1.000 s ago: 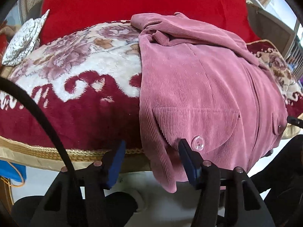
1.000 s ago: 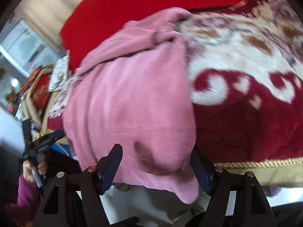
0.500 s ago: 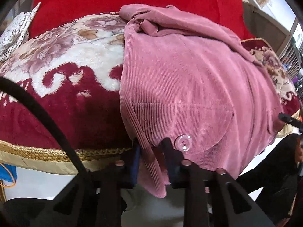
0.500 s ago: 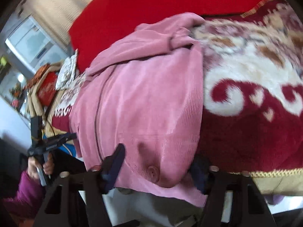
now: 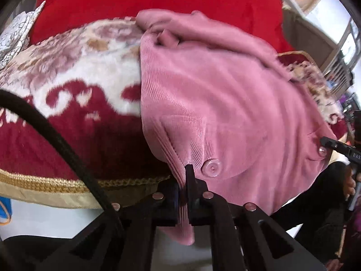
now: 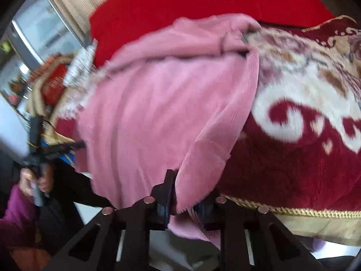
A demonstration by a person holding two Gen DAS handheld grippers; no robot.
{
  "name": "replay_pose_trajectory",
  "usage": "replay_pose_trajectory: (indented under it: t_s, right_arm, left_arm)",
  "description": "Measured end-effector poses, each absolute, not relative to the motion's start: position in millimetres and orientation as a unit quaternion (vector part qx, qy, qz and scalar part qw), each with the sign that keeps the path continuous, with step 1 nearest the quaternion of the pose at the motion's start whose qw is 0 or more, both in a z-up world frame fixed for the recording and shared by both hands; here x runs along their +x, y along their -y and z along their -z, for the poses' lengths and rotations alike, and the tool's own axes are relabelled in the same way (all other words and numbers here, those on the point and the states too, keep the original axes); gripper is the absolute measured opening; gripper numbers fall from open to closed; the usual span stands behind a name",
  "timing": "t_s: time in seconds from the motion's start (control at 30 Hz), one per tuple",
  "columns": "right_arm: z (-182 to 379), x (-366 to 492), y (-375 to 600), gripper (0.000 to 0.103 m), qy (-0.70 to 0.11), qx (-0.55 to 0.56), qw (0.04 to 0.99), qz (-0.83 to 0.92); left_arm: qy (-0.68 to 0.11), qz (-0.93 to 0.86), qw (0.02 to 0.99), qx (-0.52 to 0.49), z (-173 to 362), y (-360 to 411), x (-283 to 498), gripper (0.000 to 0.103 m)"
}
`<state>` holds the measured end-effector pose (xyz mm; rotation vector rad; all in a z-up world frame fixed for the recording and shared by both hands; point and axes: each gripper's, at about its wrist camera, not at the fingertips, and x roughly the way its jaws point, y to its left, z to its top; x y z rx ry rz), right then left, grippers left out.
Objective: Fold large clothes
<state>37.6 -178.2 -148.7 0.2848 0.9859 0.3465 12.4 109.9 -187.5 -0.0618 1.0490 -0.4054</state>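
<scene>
A pink corduroy jacket (image 5: pixel 216 103) lies spread on a red and cream floral blanket (image 5: pixel 74 103), its hem hanging over the near edge. My left gripper (image 5: pixel 183 187) is shut on the jacket's lower left hem, beside a pocket flap with a clear button (image 5: pixel 212 167). In the right wrist view the jacket (image 6: pixel 158 103) lies to the left on the blanket (image 6: pixel 304 113). My right gripper (image 6: pixel 183 197) is shut on the jacket's lower right hem corner. Each gripper shows in the other's view, the right one (image 5: pixel 338 149) and the left one (image 6: pixel 52 151).
A bright red cushion (image 5: pixel 158 2) stands behind the jacket. A white patterned cloth (image 5: pixel 15 31) lies at the far left. The blanket's gold braided edge (image 5: pixel 45 185) runs along the near side. A black cable (image 5: pixel 56 144) crosses the left wrist view.
Both grippers went from open to shut on the jacket's hem. The hem corners are now pinched and slightly lifted, and the fabric has bunched.
</scene>
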Motion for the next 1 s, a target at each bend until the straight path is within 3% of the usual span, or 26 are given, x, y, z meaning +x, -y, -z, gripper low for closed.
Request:
replay_pose_trajectory:
  t_s: [0.2,0.23,0.27,0.33,0.43,0.47,0.53,0.63,0.67,0.7,0.73,0.77,0.83,0.87,0.93,0.97,1.0]
  right_arm:
    - [121.3,42.8,190.6,0.017,-0.422,0.204,0.854,-0.225]
    - [127.6,48.1,188.5,0.019,-0.436,0.202,0.847,-0.228]
    - [133.2,52.1,186.5,0.021,-0.446,0.204,0.841,-0.228]
    - [150.4,60.5,183.4,0.021,-0.483,0.219,0.818,-0.222]
    - [158.3,65.1,178.4,0.022,-0.494,0.205,0.817,-0.216]
    - [161.0,66.1,177.4,0.023,-0.494,0.2,0.818,-0.216]
    - [163.4,67.6,172.0,0.024,-0.507,0.179,0.818,-0.205]
    - [157.6,64.5,170.7,0.026,-0.524,0.146,0.82,-0.18]
    - [156.3,62.8,172.0,0.035,-0.524,0.137,0.823,-0.172]
    - [156.2,62.0,173.5,0.063,-0.526,0.128,0.826,-0.161]
    - [158.3,59.5,175.2,0.079,-0.531,0.122,0.825,-0.147]
    - [161.7,58.9,177.4,0.085,-0.534,0.127,0.824,-0.142]
    - [168.4,57.2,175.6,0.08,-0.53,0.141,0.82,-0.164]
    - [173.3,57.4,170.7,0.07,-0.536,0.14,0.814,-0.176]
    - [176.8,58.2,162.2,0.029,-0.545,0.123,0.812,-0.171]
    - [176.0,58.2,158.2,0.015,-0.546,0.114,0.811,-0.177]
    - [173.3,57.7,158.3,0.014,-0.543,0.121,0.811,-0.18]
  left_arm:
    - [-0.46,0.232,0.857,-0.024,160.0,-115.4,5.4,0.007]
    - [-0.469,0.231,0.852,-0.017,165.2,-114.1,9.9,0.017]
    - [-0.484,0.229,0.844,-0.012,173.0,-109.2,11.6,0.038]
    - [-0.516,0.233,0.824,-0.01,189.7,-102.5,16.1,0.052]
    - [-0.523,0.232,0.82,0.001,198.7,-98.3,17.0,0.051]
    - [-0.525,0.229,0.82,0.004,200.3,-98.4,18.8,0.04]
    - [-0.529,0.223,0.819,-0.005,201.8,-103.0,22.0,0.03]
    - [-0.53,0.231,0.815,-0.031,204.3,-110.1,23.3,0.027]
    - [-0.528,0.232,0.817,-0.025,203.9,-109.0,22.1,0.027]
    - [-0.528,0.235,0.816,-0.022,204.0,-108.3,21.5,0.031]
    - [-0.53,0.239,0.814,-0.02,206.9,-107.0,20.9,0.037]
    - [-0.534,0.243,0.81,-0.017,208.8,-105.9,20.2,0.038]
    - [-0.539,0.243,0.806,-0.021,211.7,-108.2,21.8,0.038]
    - [-0.54,0.245,0.805,-0.032,211.1,-111.4,22.5,0.027]
    - [-0.538,0.254,0.802,-0.052,209.4,-115.7,24.1,0.018]
    - [-0.536,0.256,0.803,-0.055,207.3,-117.2,23.4,0.015]
    - [-0.535,0.258,0.803,-0.058,206.4,-117.6,23.1,0.014]
